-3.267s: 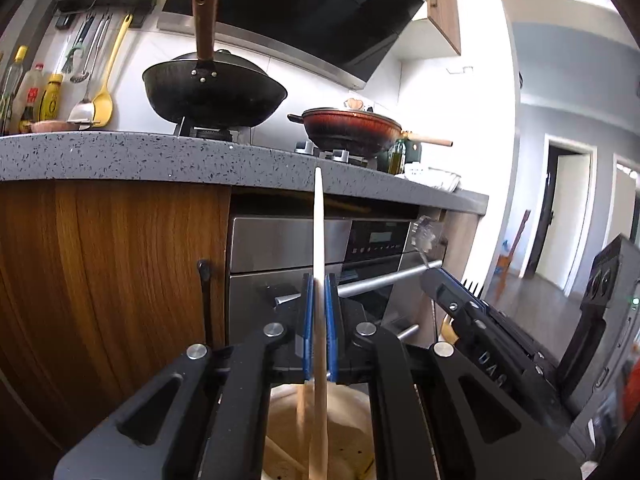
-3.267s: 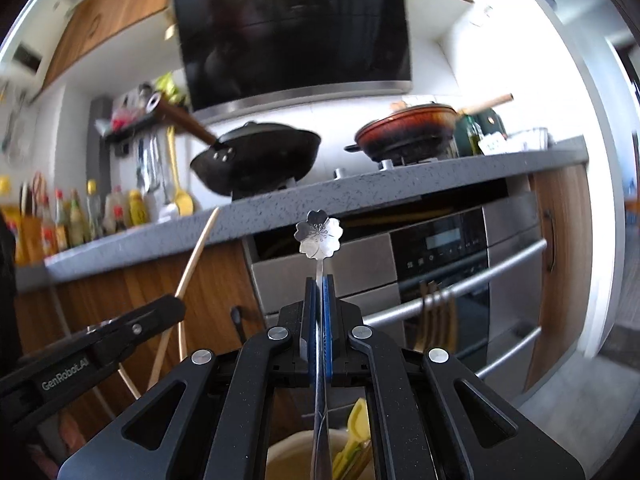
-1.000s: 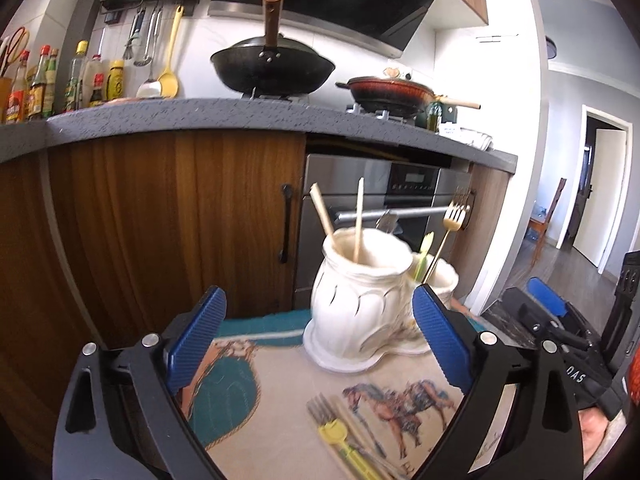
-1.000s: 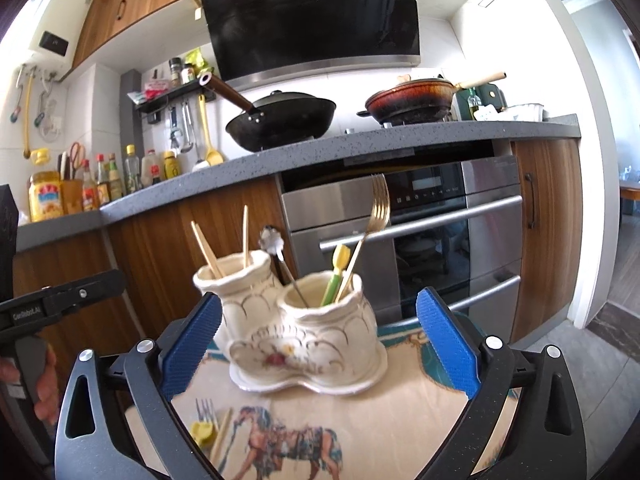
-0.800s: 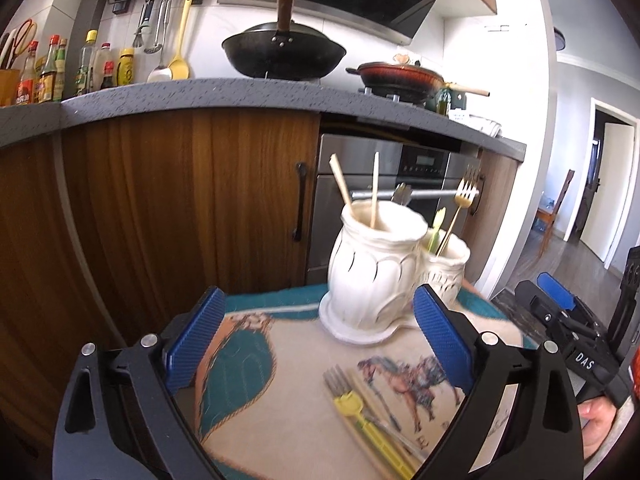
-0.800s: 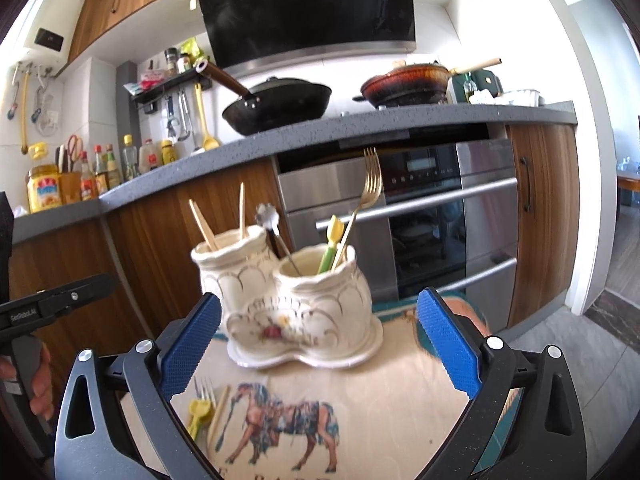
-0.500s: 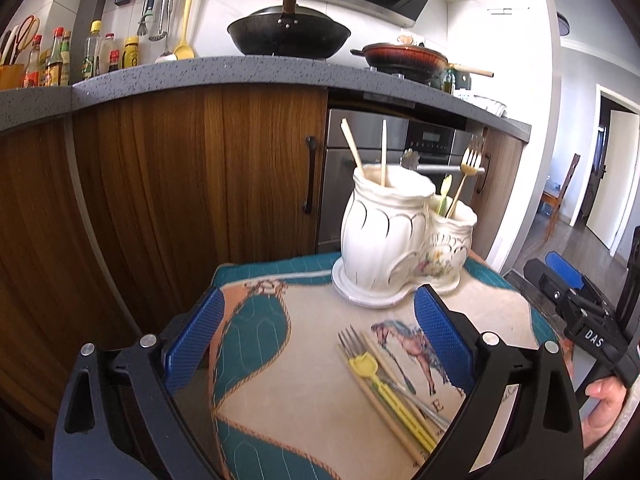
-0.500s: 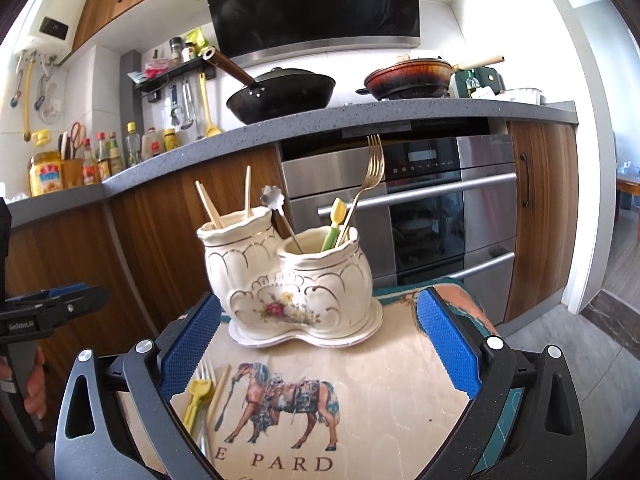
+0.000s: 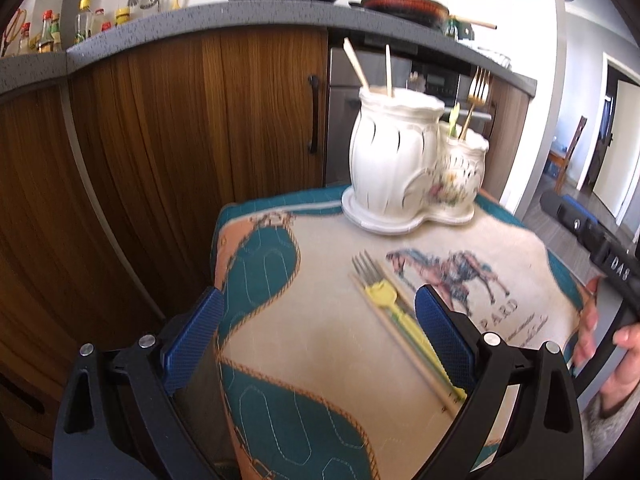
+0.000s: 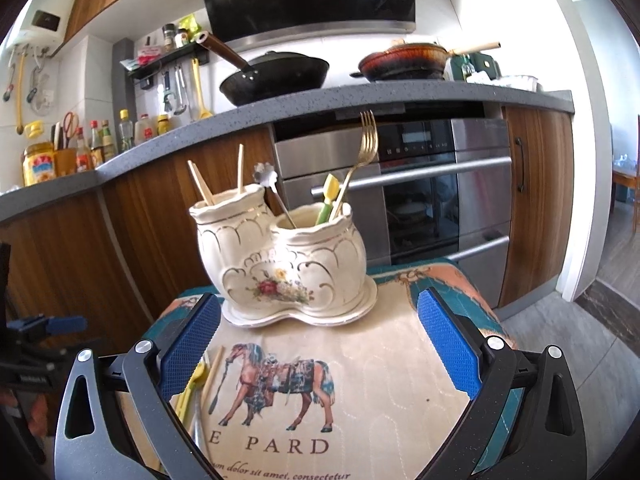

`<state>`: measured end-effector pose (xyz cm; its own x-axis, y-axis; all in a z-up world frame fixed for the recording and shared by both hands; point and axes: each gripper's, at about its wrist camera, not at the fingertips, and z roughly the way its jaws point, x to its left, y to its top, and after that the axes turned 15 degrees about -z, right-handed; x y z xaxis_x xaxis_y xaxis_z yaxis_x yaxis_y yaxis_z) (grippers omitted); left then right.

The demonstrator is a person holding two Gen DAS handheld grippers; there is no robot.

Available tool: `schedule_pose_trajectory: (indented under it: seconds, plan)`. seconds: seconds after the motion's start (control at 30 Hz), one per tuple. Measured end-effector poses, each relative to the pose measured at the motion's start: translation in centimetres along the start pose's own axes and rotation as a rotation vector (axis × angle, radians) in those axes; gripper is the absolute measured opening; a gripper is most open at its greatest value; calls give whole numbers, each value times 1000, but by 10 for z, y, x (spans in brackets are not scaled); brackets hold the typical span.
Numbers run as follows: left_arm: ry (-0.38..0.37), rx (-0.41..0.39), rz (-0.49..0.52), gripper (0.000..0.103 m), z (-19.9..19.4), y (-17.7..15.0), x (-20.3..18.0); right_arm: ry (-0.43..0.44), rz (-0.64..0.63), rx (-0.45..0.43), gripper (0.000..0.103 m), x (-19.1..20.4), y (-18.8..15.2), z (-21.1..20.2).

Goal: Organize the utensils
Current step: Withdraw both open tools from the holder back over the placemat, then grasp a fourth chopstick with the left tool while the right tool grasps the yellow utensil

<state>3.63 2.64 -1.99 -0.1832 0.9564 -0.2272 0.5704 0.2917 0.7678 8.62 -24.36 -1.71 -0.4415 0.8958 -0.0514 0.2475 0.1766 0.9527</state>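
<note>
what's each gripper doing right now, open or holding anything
left gripper: open, holding nothing
right gripper: open, holding nothing

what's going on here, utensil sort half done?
A person holds a gripper in each hand; the left gripper and the right gripper are both open and empty, above the horse-print mat. The twin ceramic holder has chopsticks in one pot and a gold fork, a flower-topped spoon and a yellow-green utensil in the other. A fork, a yellow-handled utensil and a chopstick lie loose on the mat.
</note>
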Motion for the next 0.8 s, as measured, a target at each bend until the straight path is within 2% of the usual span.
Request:
schedule_pose_trajectory:
  seconds: [0.2,0.33,0.5,0.57,0.67,0.8]
  plan:
    - [27,76,-16,95,19,-9,6,29,52,45,98,-5,-3,10]
    - [-12,152,-30,93,30,-18,2,35,43,55,98,-2,-4,13]
    - [-55,227,4,75,42,-27,-23,43,36,64,98,0,-3,15]
    - [-71,240,12,60,44,-30,-33,45,33,63,98,0,-3,15]
    - [-65,253,43,57,47,-32,-47,66,23,66,98,2,-3,15]
    - [-66,263,11,56,50,-31,-43,84,-18,83,98,10,-3,16]
